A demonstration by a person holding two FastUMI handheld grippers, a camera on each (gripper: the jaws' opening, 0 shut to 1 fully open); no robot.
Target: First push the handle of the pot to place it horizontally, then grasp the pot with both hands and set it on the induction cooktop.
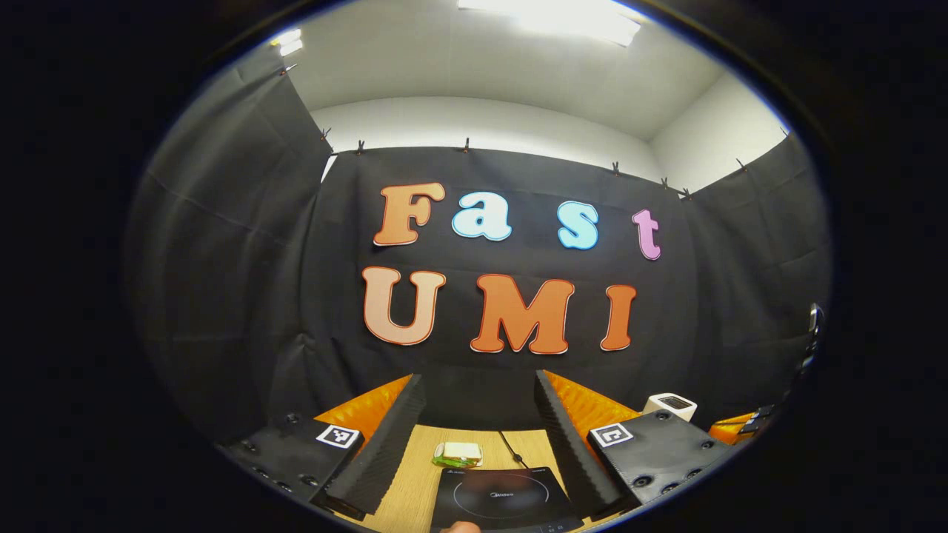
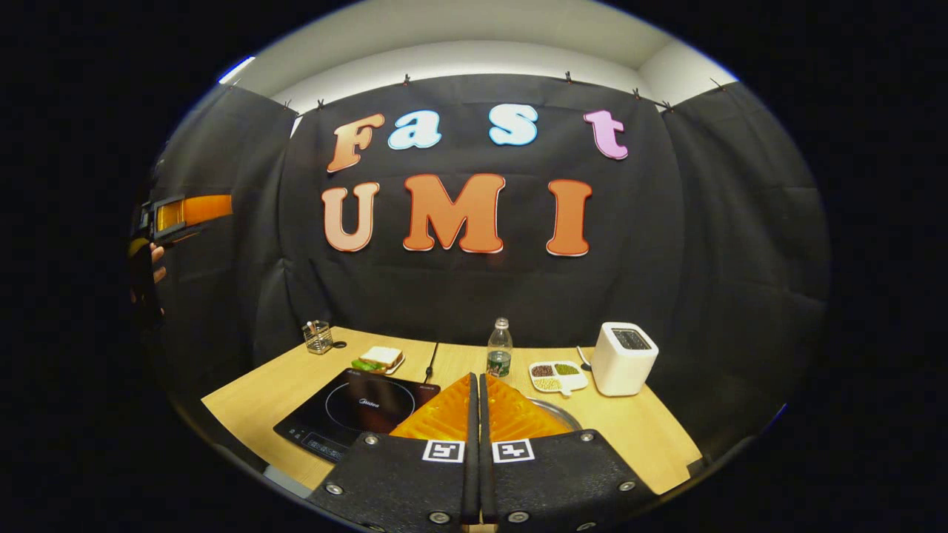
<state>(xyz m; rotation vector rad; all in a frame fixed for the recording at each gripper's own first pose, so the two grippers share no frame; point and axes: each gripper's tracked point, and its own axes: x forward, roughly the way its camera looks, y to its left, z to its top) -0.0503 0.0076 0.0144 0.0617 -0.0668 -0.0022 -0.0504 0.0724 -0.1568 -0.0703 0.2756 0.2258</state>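
Tongs [image 2: 475,414] together; beans, perhaps, in dish [image 2: 558,375].

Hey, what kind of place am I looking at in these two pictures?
Probably a recording booth staged as a small kitchen: black cloth walls clipped up around a wooden table that carries an induction cooktop, a white toaster, a sandwich on a plate and a water bottle.

Wooden table [image 2: 266,400] bearing cooktop [image 2: 355,414], bottle [image 2: 500,348], toaster [image 2: 624,359].

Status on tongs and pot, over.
Left tongs open, empty. Right tongs shut, empty. Pot mostly hidden behind right tongs, not yet on induction cooktop.
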